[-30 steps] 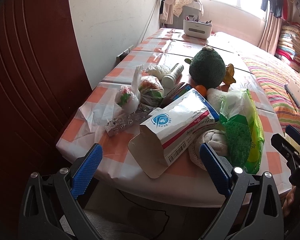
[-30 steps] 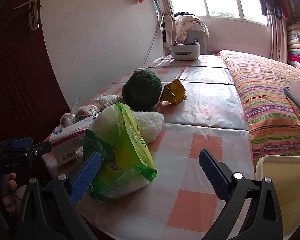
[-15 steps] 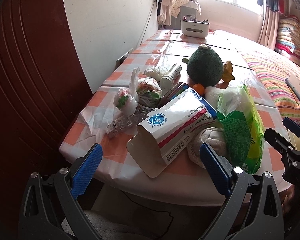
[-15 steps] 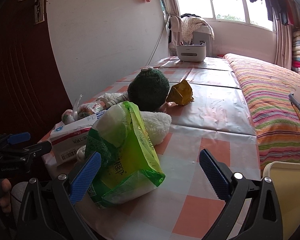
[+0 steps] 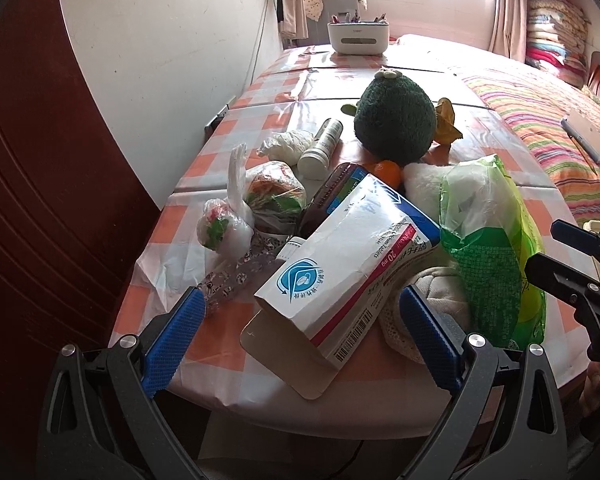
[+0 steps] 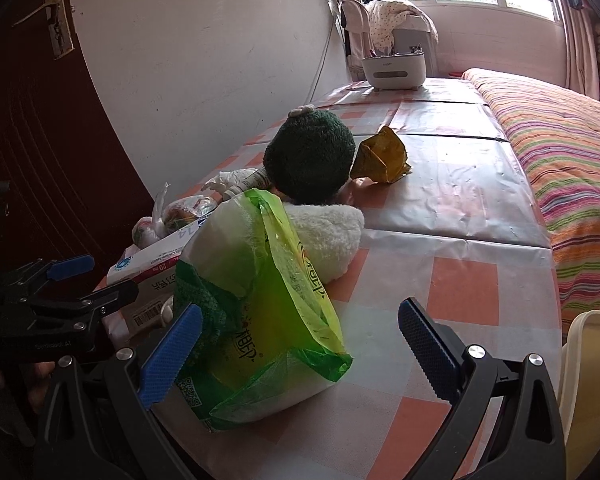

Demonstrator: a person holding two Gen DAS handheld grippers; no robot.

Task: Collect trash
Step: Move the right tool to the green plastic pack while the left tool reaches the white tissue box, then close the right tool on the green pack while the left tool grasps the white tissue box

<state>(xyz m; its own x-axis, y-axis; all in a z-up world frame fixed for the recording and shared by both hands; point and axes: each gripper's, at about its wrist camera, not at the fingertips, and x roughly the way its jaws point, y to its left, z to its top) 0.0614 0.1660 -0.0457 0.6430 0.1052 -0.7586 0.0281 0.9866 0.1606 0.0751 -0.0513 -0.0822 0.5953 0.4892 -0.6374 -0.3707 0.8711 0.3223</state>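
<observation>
I see left gripper (image 5: 300,326) wide, holding nothing, before white medicine box (image 5: 342,268) at table (image 5: 236,336) edge. Right gripper (image 6: 300,344) wide, empty, green plastic bag (image 6: 260,316) just ahead. Farther, yellow wrapper (image 6: 380,156) beside green plush toy (image 6: 310,160).

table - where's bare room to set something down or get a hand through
Free: the table between the yellow wrapper, the green bag and the striped bed; also the near right corner. Crowded: the wall side, around the white box and knotted bags.
</observation>
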